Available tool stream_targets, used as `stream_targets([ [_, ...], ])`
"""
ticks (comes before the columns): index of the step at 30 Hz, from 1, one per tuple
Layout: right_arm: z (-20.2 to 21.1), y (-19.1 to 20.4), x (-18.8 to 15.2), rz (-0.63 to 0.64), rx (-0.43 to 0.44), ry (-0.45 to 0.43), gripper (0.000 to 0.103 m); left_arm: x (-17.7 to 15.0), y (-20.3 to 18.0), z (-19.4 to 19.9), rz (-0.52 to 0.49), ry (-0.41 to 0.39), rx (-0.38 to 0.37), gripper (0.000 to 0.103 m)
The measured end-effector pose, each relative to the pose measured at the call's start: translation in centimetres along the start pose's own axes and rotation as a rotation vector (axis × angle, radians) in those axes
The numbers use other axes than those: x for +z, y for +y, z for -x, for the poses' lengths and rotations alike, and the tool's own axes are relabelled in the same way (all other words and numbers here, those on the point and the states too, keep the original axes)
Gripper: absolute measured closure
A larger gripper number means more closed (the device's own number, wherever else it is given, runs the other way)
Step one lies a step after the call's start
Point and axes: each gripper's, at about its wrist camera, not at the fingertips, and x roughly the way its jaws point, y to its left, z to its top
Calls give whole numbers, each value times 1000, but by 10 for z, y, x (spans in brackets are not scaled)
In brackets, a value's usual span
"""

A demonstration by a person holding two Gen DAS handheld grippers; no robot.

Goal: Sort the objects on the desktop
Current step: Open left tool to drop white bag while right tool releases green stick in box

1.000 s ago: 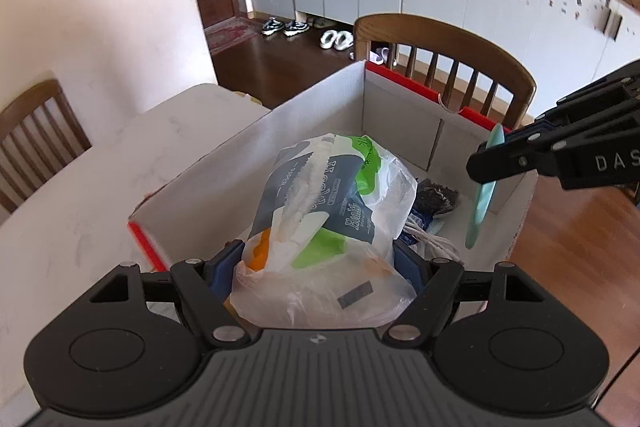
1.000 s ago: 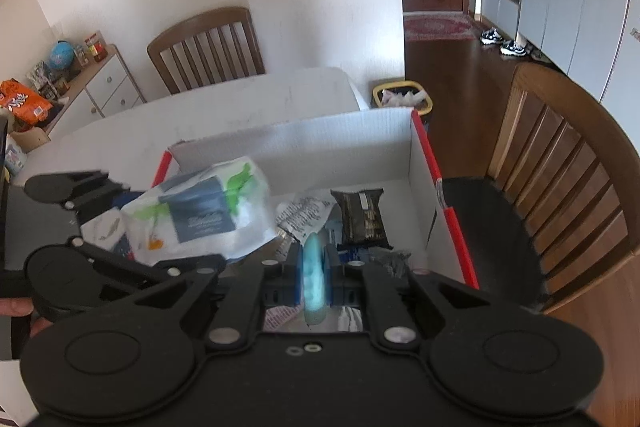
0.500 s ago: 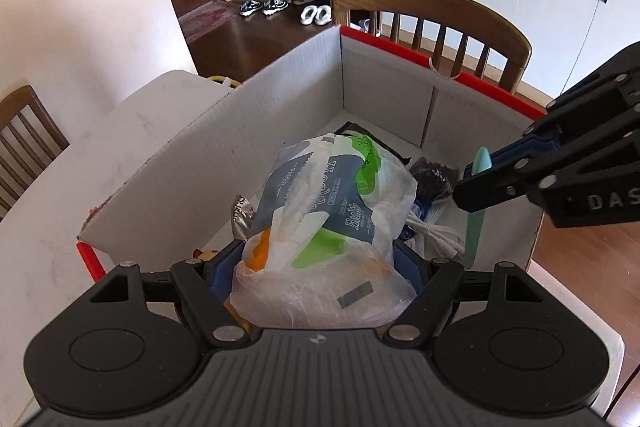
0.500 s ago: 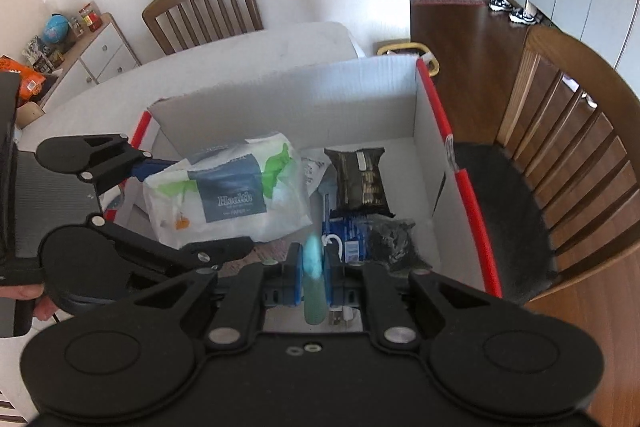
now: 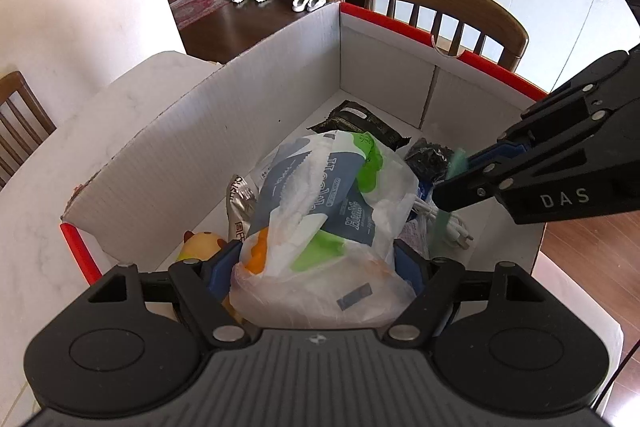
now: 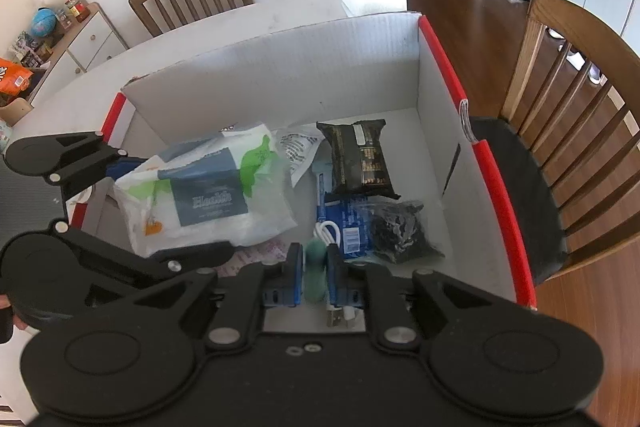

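Blue pads on my left gripper (image 5: 322,267) press both sides of a white plastic bag (image 5: 328,219) printed in navy and green — the jaws stand fairly wide, clamped on that bulky bag, which hangs inside the cardboard box (image 5: 224,147). From the right wrist view I see the same bag (image 6: 208,199) side-on, the left gripper (image 6: 132,203) closing on it from the left, low over the box floor.

My right gripper (image 6: 316,275) has a slim teal-green object (image 6: 316,267) between its blue pads; the jaws are just opening, though the object still sits between them and I cannot tell whether the pads have let go. The left wrist view shows what the right cannot: that teal piece (image 5: 444,219) runs long and thin, poking out above and below the right gripper (image 5: 460,187), its lower end down among the box contents.

Only the left view catches a yellow toy (image 5: 200,243) and a silvery packet (image 5: 240,199) against the near wall. Only the right view lays out the floor clearly: a black snack pack (image 6: 360,157), a blue packet (image 6: 344,223), a coiled white cable (image 6: 330,233) and a clear bag of dark pieces (image 6: 400,231).

The box (image 6: 440,99), white inside with red edges, sits on a white table (image 5: 60,187), wooden chairs (image 6: 580,107) around it.
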Motion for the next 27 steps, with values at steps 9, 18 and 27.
stream_targets([
  [9, -2, -5, 1, 6, -18, -4, 72, -4, 2, 0, -7, 18, -2, 21],
  [18, 2, -8, -2, 12, -7, -14, 60, -12, 5, 9, 23, 21, -40, 19],
  [27, 10, -5, -4, 25, 4, -32, 51, -24, 4, 27, 27, 9, -35, 5],
])
